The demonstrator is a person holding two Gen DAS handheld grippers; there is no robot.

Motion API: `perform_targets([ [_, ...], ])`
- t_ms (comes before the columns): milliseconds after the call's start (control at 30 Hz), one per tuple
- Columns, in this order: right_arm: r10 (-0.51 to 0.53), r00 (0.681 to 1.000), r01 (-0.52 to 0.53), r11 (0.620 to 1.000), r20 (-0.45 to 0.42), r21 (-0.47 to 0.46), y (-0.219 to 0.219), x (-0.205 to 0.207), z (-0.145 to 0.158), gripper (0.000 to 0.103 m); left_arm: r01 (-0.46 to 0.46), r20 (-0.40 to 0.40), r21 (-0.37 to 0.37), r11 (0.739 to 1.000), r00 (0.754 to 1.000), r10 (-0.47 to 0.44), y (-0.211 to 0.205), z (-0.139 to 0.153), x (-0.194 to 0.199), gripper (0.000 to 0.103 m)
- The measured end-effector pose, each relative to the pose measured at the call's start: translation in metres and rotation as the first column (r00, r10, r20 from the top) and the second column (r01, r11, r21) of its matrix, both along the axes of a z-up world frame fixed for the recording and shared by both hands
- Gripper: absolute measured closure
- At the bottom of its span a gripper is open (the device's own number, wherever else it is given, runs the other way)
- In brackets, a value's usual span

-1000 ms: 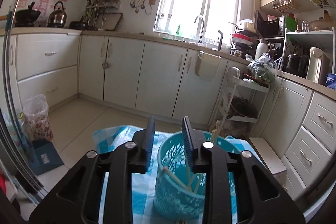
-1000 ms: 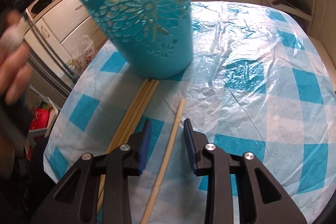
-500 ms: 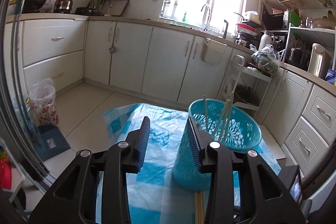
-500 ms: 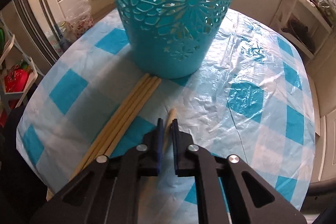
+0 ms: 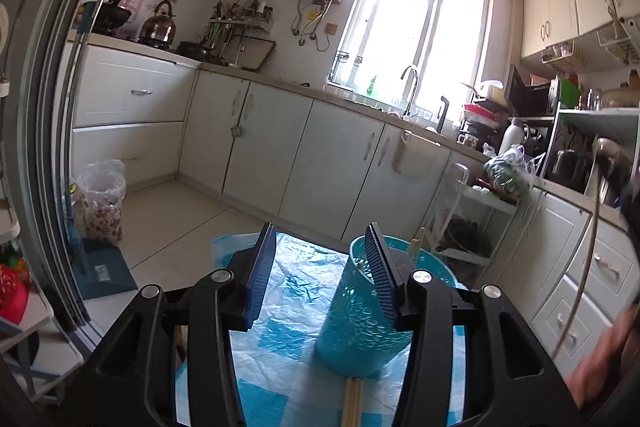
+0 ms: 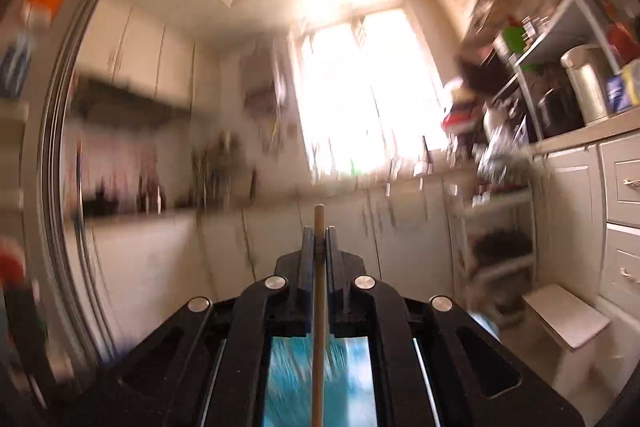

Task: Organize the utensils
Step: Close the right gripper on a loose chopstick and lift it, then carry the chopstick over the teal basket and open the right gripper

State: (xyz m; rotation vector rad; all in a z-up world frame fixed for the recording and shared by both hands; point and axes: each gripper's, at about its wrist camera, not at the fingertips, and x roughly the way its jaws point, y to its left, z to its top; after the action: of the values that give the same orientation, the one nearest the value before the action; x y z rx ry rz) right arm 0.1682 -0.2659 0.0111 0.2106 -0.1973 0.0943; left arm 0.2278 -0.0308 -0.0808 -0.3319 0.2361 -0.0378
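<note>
A teal openwork holder (image 5: 360, 331) stands on the table's blue-and-white checked cloth (image 5: 288, 291), with several wooden chopsticks (image 5: 416, 247) upright in it. More chopsticks (image 5: 352, 403) lie on the cloth at its near base. My left gripper (image 5: 320, 255) hovers in front with its jaws opening. Only cloth shows between them, and the holder sits just beyond the right finger (image 5: 382, 275). In the blurred right wrist view my right gripper (image 6: 319, 239) is shut on one chopstick (image 6: 319, 307), raised and pointing out at the kitchen.
A person's hand (image 5: 600, 367) shows blurred at the right edge of the left wrist view. Cabinets line the far walls. A white wire rack (image 5: 472, 227) and a white stool (image 6: 568, 319) stand past the table, and a bagged bin (image 5: 100, 195) is on the floor at left.
The right gripper closed on the single chopstick lying on the cloth, lifted it and tilted up. The left jaws spread wider, and the holder shifted right in the left wrist view.
</note>
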Motion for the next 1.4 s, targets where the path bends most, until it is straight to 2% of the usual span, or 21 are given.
perform_targets([
  [100,0.001,0.997,-0.01,0.994,0.076,0.109,-0.003,0.013,0.01,0.097,-0.014,0.0,-0.015,1.0,1.0,0.014,0.001,0.004,-0.001,0.059],
  [200,0.019,0.993,-0.041,0.979,0.113,0.2,-0.011,0.024,0.007,0.097,-0.032,0.006,-0.021,0.999,0.999,0.032,0.004,0.008,-0.001,0.059],
  [333,0.052,0.993,-0.082,0.944,0.104,0.318,-0.018,0.047,-0.006,0.097,-0.044,0.011,-0.024,0.999,0.999,0.044,0.008,0.013,0.001,0.059],
  [433,0.06,0.997,-0.077,0.926,0.057,0.37,-0.025,0.07,-0.025,0.096,-0.052,0.018,-0.021,0.998,0.998,0.052,0.009,0.016,0.003,0.059],
  [600,0.068,0.997,-0.053,0.929,-0.028,0.367,-0.021,0.089,-0.05,0.094,-0.045,0.024,-0.012,0.999,0.999,0.046,0.003,0.017,0.007,0.059],
  [700,0.067,0.998,-0.056,0.918,-0.015,0.394,-0.024,0.082,-0.047,0.094,-0.035,0.027,-0.003,0.999,0.999,0.035,-0.002,0.018,0.009,0.059],
  [833,0.059,0.998,-0.055,0.926,0.003,0.373,-0.023,0.075,-0.036,0.094,-0.021,0.025,0.006,1.0,0.999,0.021,-0.007,0.017,0.009,0.059],
  [1400,0.087,0.987,-0.044,0.956,-0.137,0.29,-0.01,0.079,-0.068,0.094,-0.017,-0.006,-0.001,1.0,1.0,0.017,-0.005,0.009,0.014,0.059],
])
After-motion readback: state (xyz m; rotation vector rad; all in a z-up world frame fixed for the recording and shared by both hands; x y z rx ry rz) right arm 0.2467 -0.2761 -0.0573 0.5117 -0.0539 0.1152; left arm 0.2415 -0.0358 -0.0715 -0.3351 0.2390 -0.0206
